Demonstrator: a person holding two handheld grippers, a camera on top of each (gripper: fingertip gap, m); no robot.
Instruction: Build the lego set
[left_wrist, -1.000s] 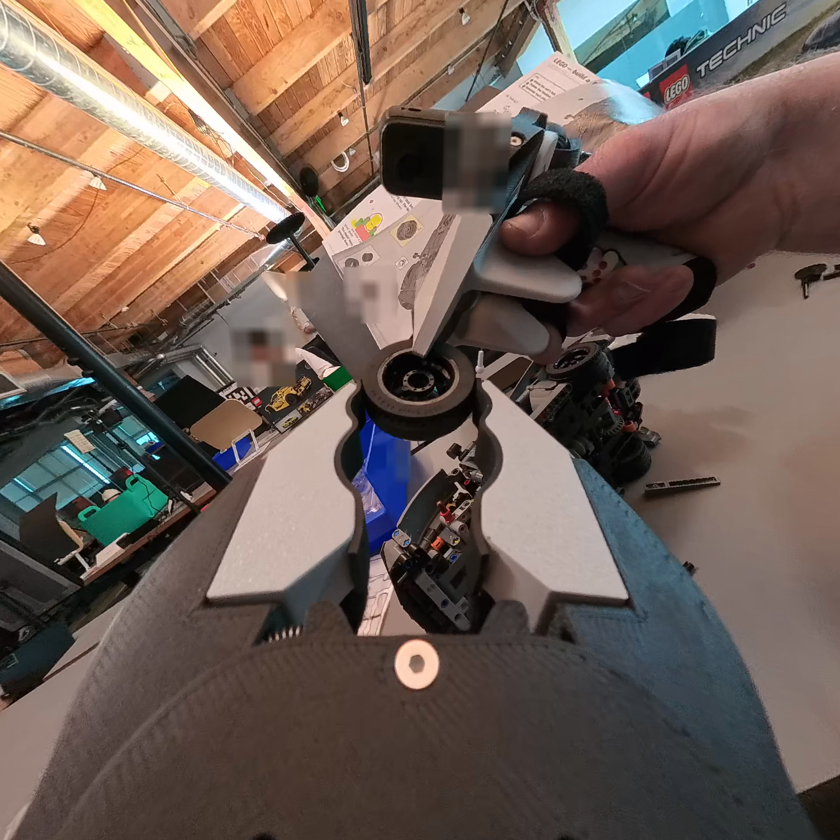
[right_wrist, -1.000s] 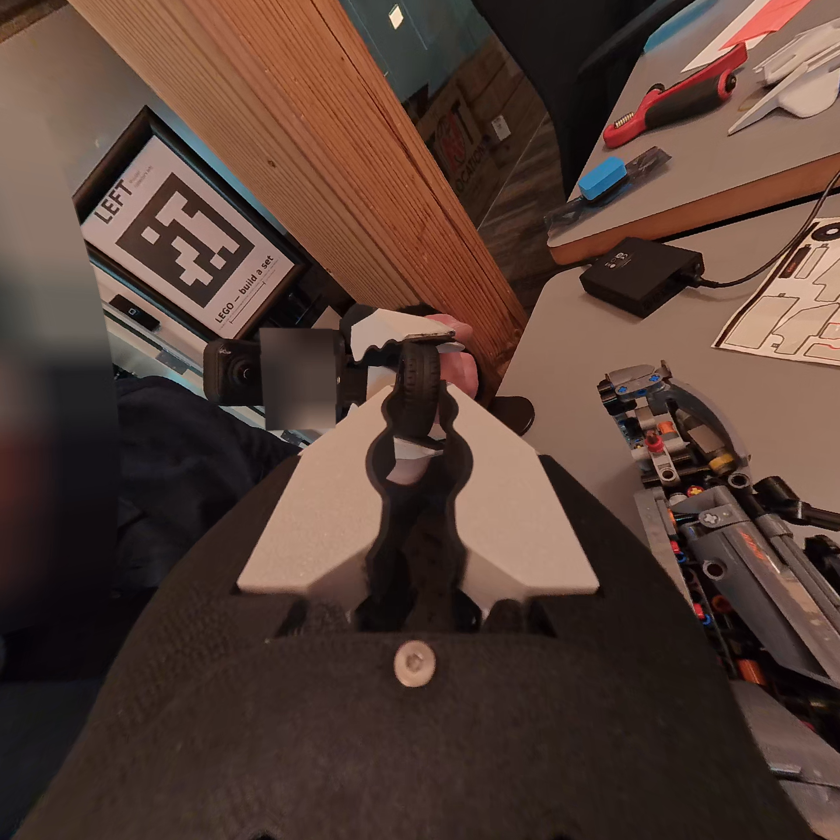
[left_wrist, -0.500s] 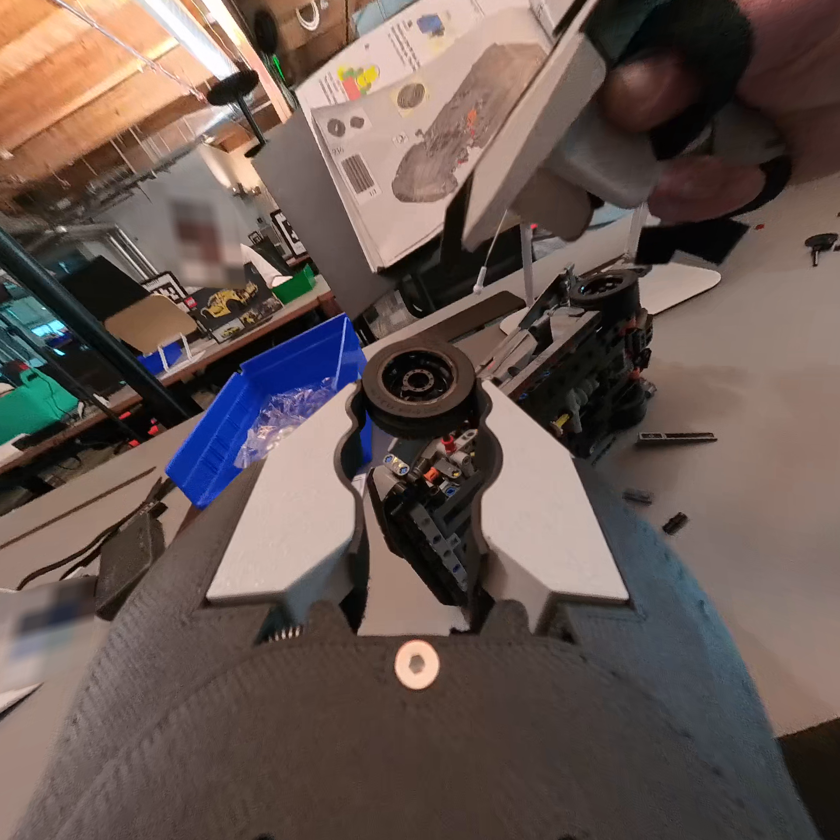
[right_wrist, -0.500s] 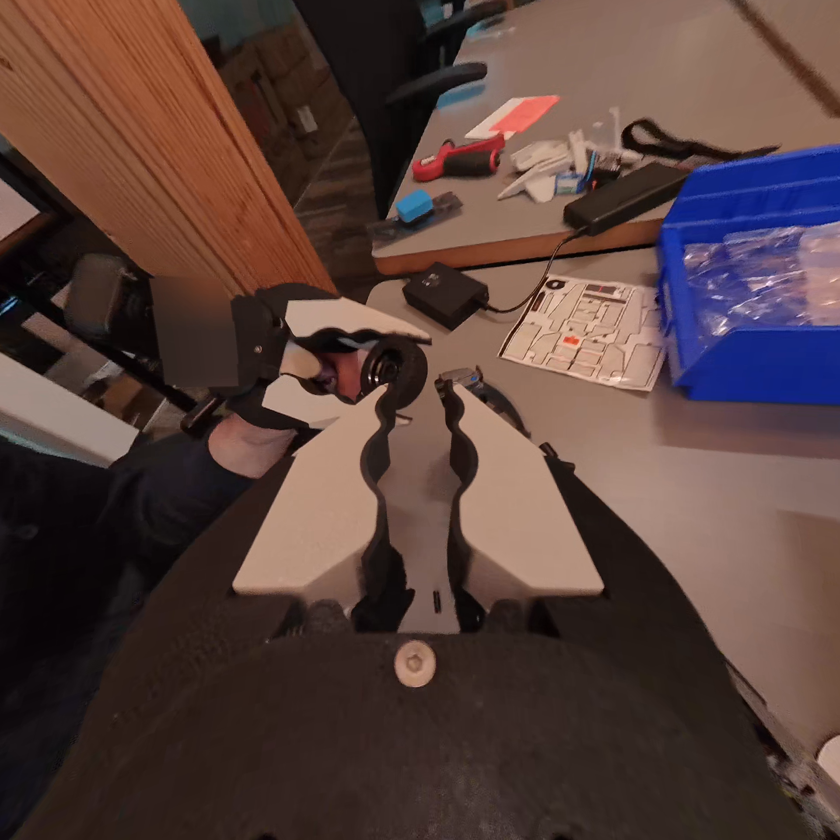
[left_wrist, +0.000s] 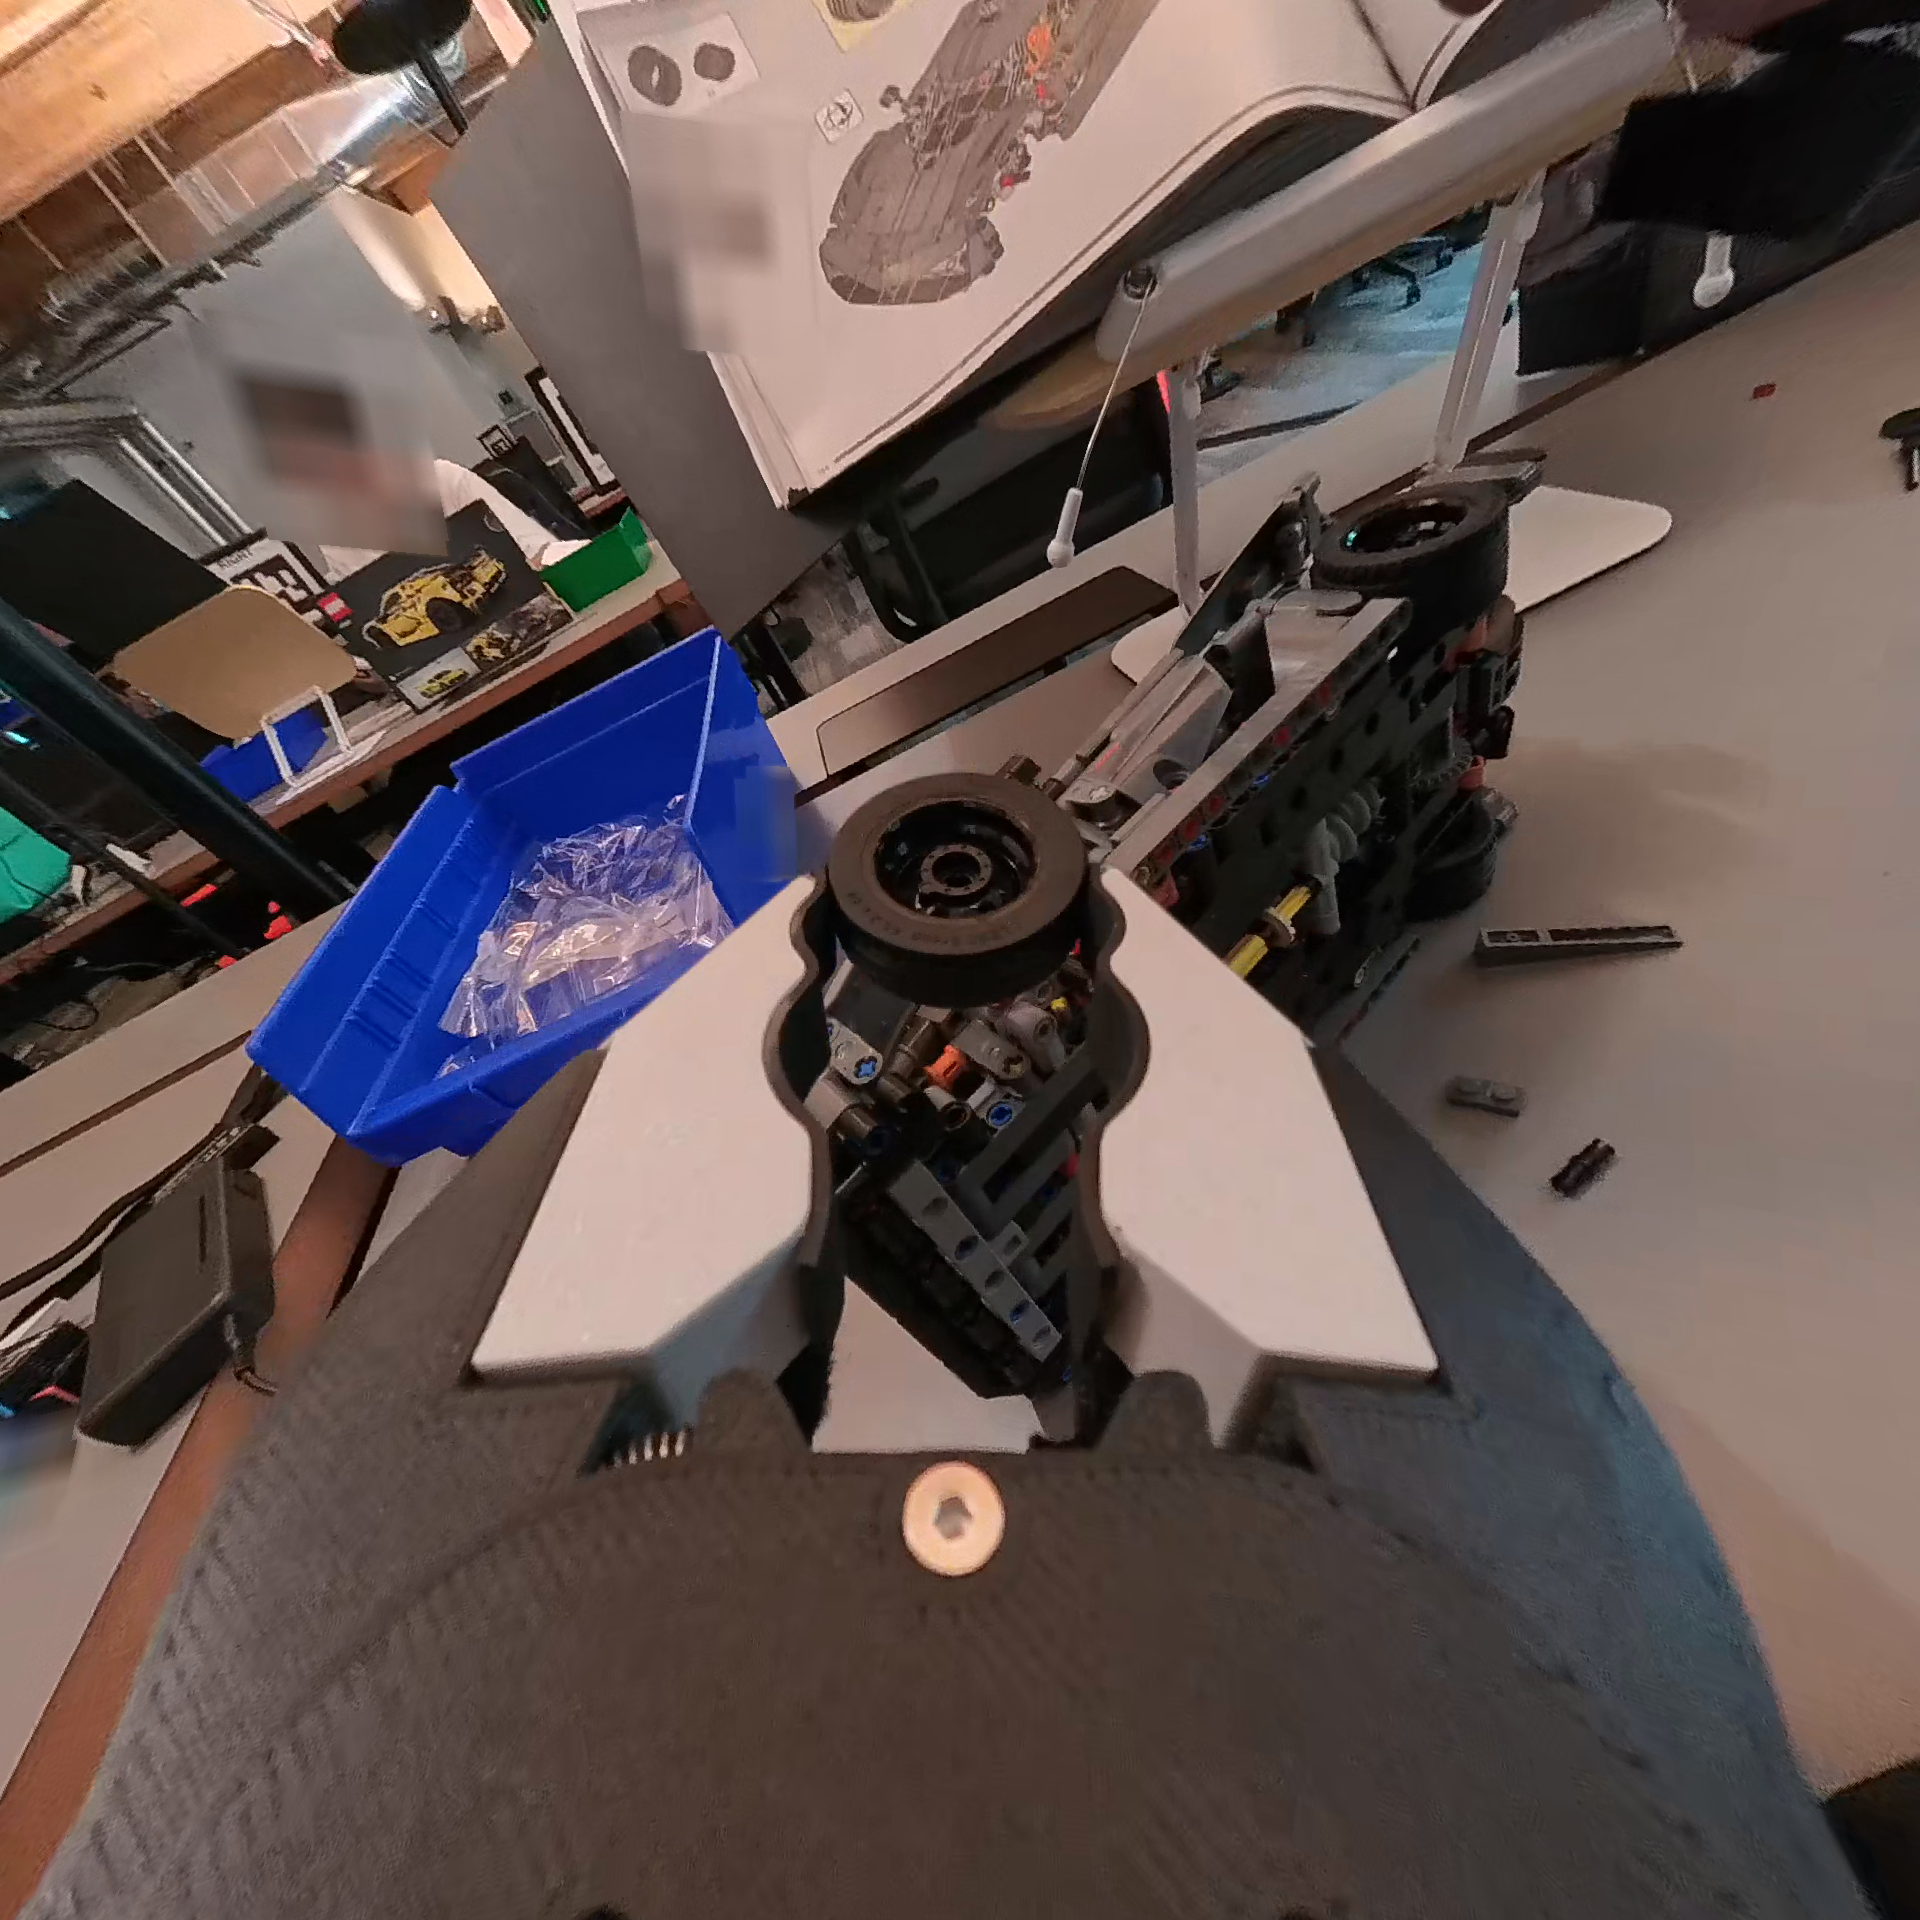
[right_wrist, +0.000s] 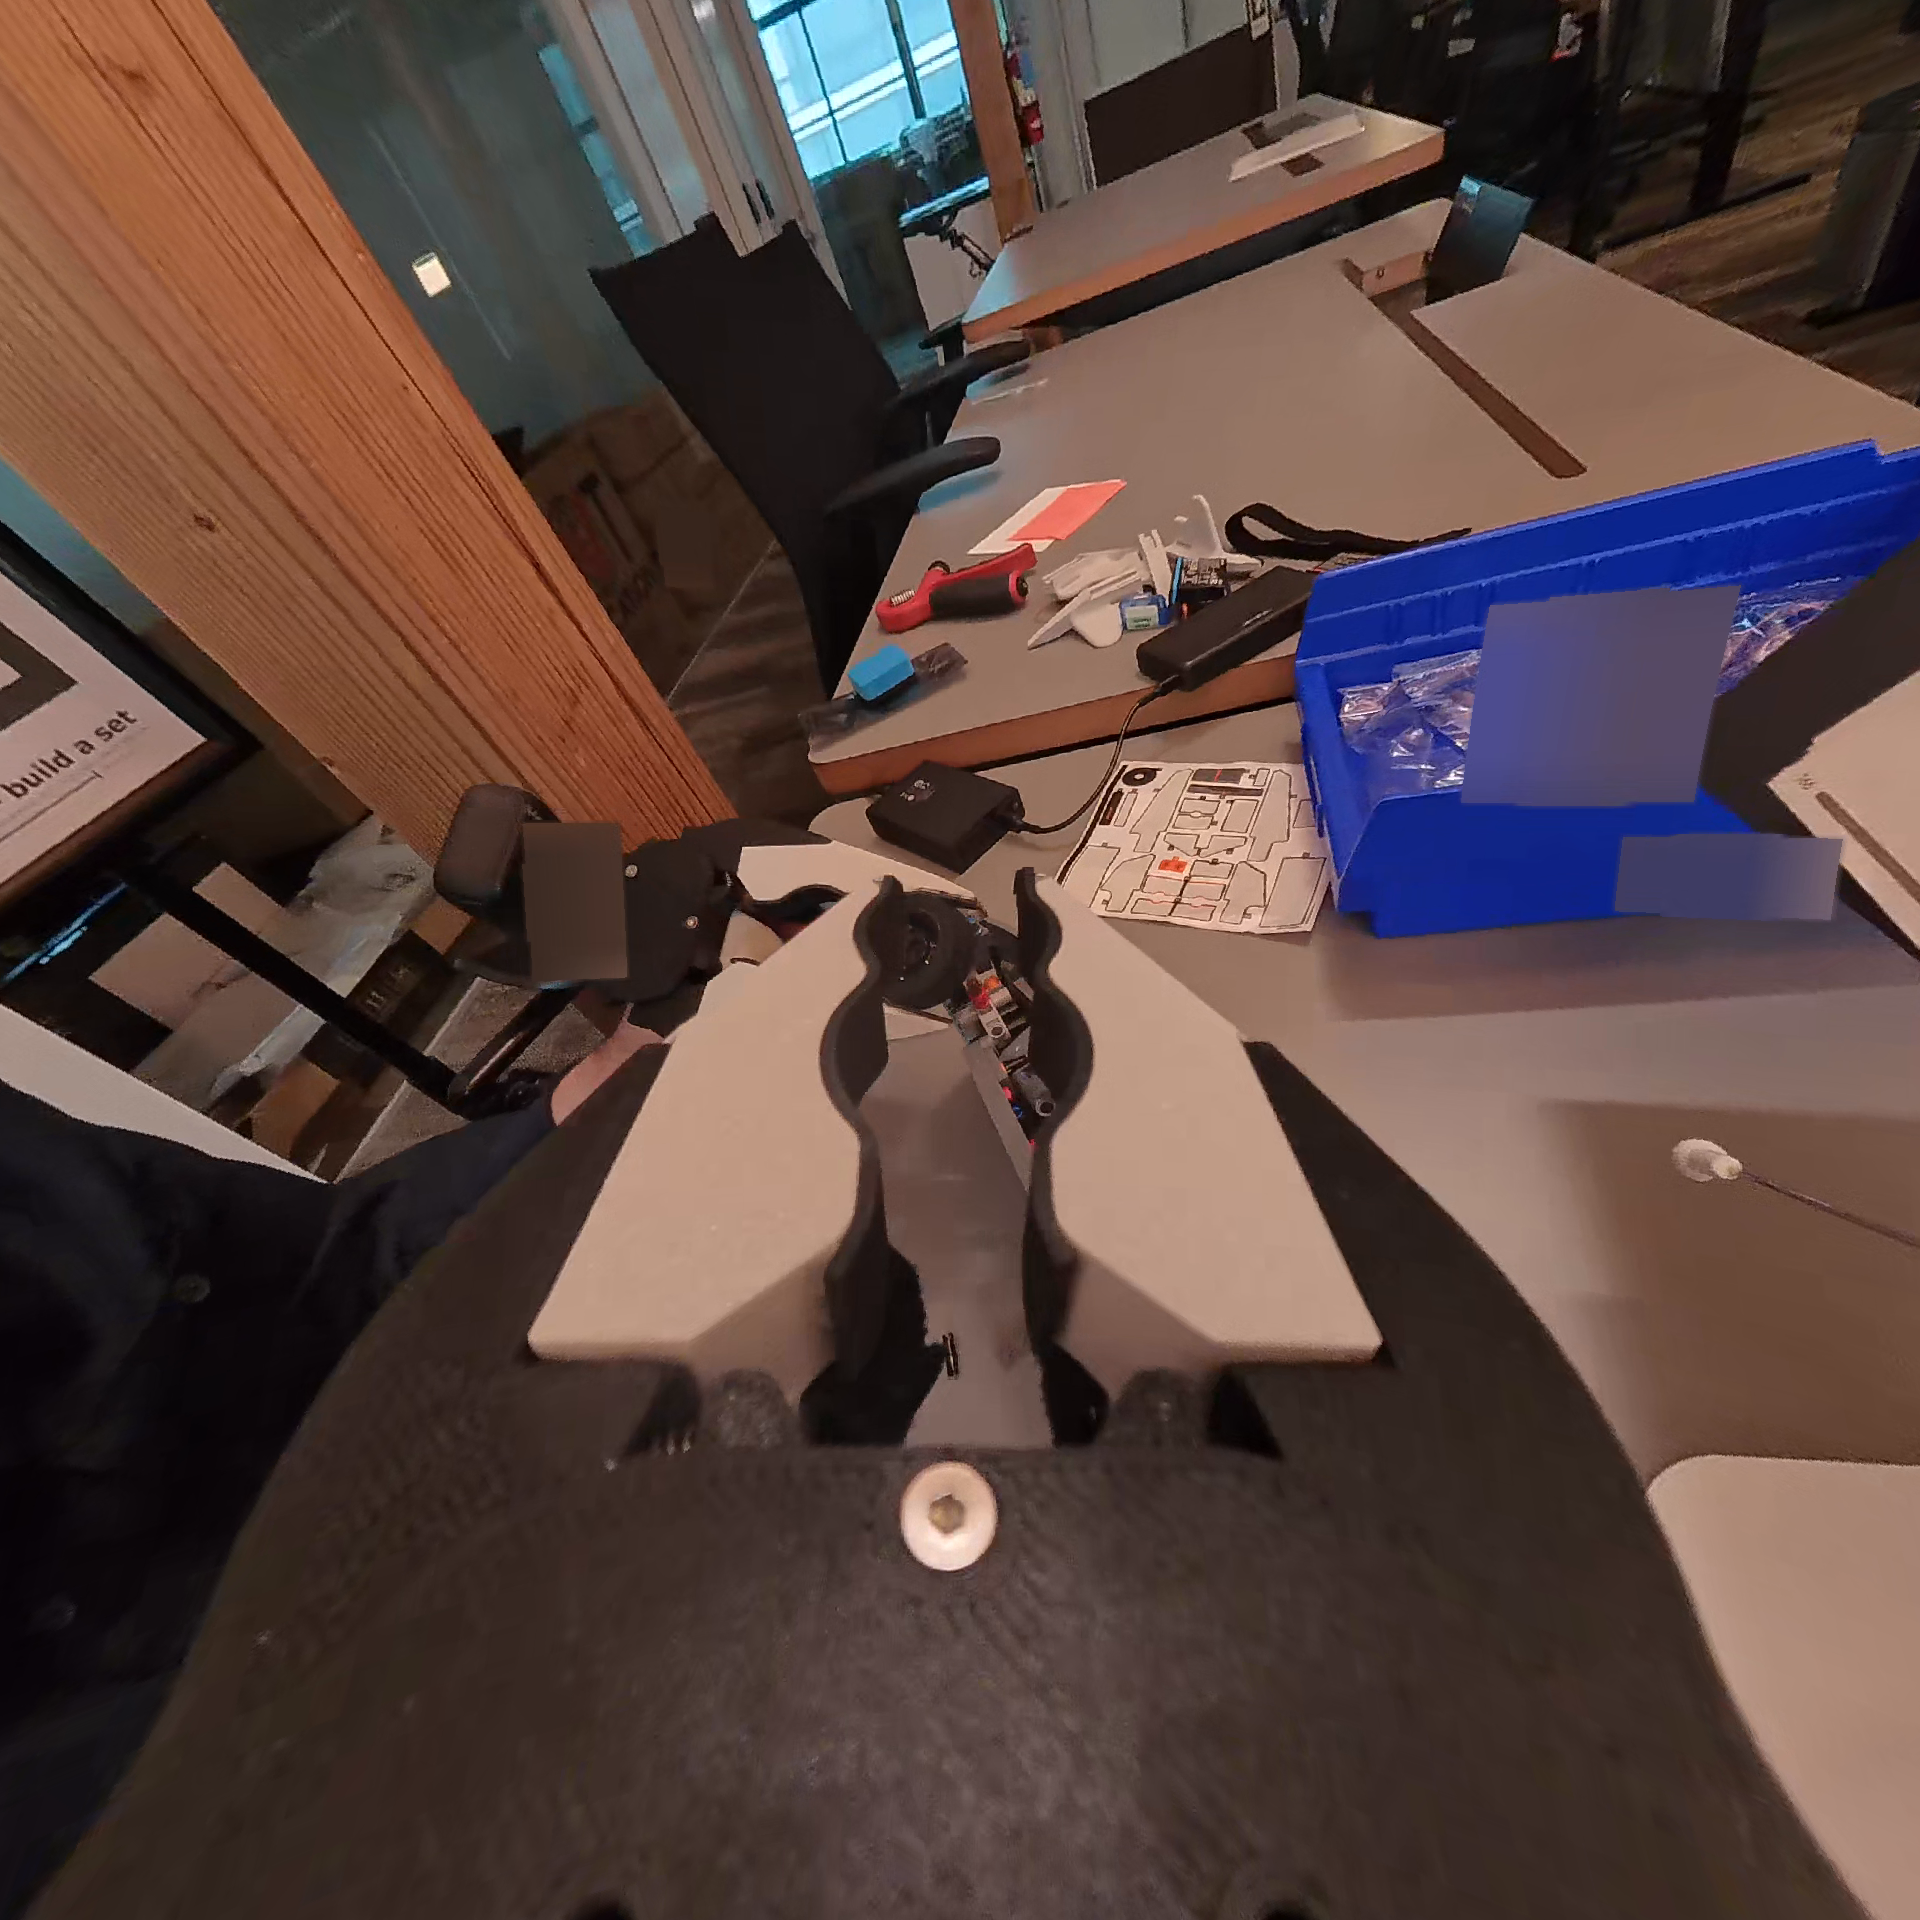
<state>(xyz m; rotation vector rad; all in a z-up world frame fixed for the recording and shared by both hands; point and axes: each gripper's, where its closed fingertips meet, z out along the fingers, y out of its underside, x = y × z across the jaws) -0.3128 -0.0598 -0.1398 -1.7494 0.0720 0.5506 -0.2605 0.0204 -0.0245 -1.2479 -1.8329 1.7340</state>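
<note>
open-plan workshop/office space: long grey benches (right_wrist: 1226, 416), black mesh office chair (right_wrist: 769, 364), exposed timber ceiling joists (left_wrist: 94, 114), thick laminated wood column (right_wrist: 260, 416), blue plastic parts bin (left_wrist: 540, 883), red-handled hand tool (right_wrist: 961, 594).

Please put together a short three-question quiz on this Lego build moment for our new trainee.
1. True or false: the left hand-held gripper holds a black wheel.
2. The blue bin contains: A) clear plastic bags B) tyres C) nothing.
3. Fill in: the right hand-held gripper is ____.

Key: 1 true; 2 A; 3 open, with nothing between its fingers.
</note>
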